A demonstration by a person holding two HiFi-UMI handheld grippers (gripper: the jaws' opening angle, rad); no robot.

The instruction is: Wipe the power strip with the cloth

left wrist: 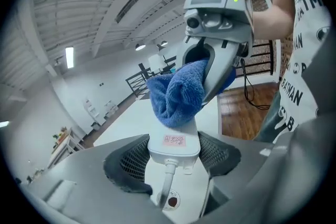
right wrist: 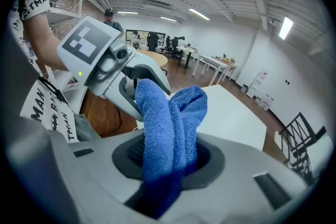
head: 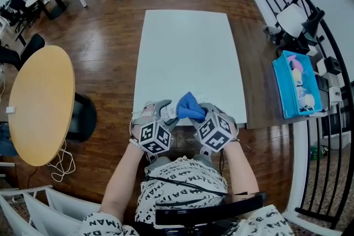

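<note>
Wooden flooring surrounds one white tabletop (head: 188, 58), with one round yellow table (head: 41, 102) at the left and one blue bin (head: 293, 85) at the right of the head view. At the tabletop's near edge meet two grippers, each carrying one marker cube. Between them are one blue cloth (right wrist: 168, 123) and one white power strip (left wrist: 186, 149).

Left gripper (head: 166, 113): its fingers (left wrist: 127, 165) are clamped on the near end of the power strip, one dark pad against each long side. A single pink label (left wrist: 174, 140) sits on that end, its print too small to read. One white cord (left wrist: 167, 181) leaves the end and runs down between the fingers, its lower part cut off from view.

Right gripper (head: 200, 114): its fingers (right wrist: 212, 162) are closed on the cloth, which stands up from between them in two bunched folds.

Seen from the left gripper, the bunched cloth lies on the far part of the power strip, touching it just beyond the label and hiding everything past that point. No sockets can be made out. From the head view the strip is almost wholly covered by the grippers and the cloth. Whether the strip rests on the tabletop or is lifted off it cannot be told.
</note>
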